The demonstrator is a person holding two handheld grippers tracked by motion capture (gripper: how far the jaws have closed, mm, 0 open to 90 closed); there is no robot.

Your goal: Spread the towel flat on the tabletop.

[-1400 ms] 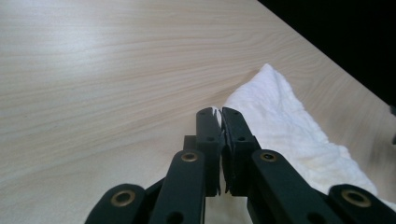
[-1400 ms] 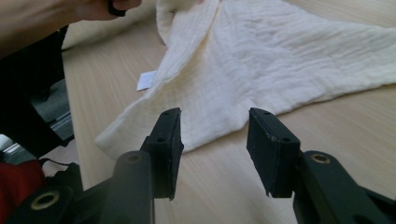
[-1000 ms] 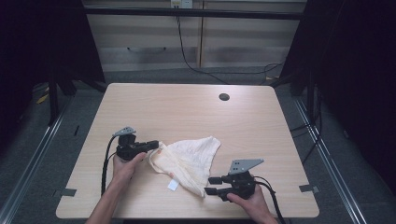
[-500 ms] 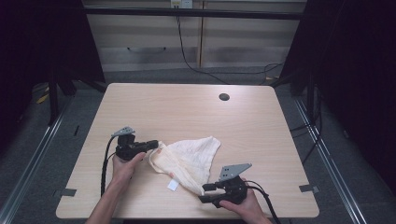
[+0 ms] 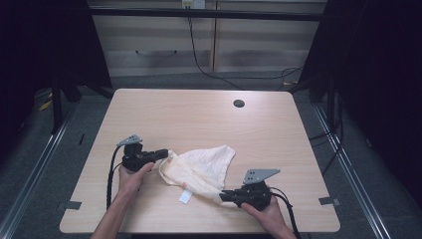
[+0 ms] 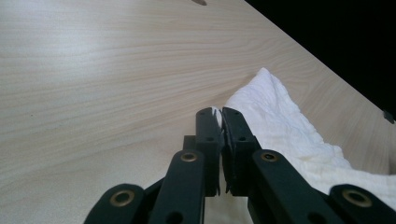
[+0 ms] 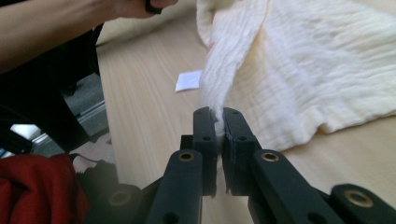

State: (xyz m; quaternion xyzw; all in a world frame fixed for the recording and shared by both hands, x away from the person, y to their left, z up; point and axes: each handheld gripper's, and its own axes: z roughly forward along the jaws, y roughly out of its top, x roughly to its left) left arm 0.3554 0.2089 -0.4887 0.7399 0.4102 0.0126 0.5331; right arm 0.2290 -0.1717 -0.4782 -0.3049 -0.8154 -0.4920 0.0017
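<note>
A cream crinkled cloth point(image 5: 204, 168) lies on the wooden table point(image 5: 199, 119), near its front middle. My left gripper point(image 5: 166, 153) is shut on the cloth's left corner; in the left gripper view a bit of white cloth point(image 6: 280, 116) shows between the closed jaws of that gripper point(image 6: 219, 114). My right gripper point(image 5: 220, 197) is shut on the cloth's front right corner, and the right gripper view has the cloth point(image 7: 299, 60) rising from the closed jaws of this gripper point(image 7: 217, 114). A small white tag point(image 5: 185, 196) hangs off the cloth's front edge.
A dark round grommet hole point(image 5: 239, 103) sits at the table's back right. The person's left forearm point(image 7: 56, 28) crosses the top of the right gripper view. A red cloth patch point(image 7: 32, 186) shows below the table edge there.
My right gripper moved left toward the cloth's front corner and shut on it. The left gripper stayed in place, holding its corner.
</note>
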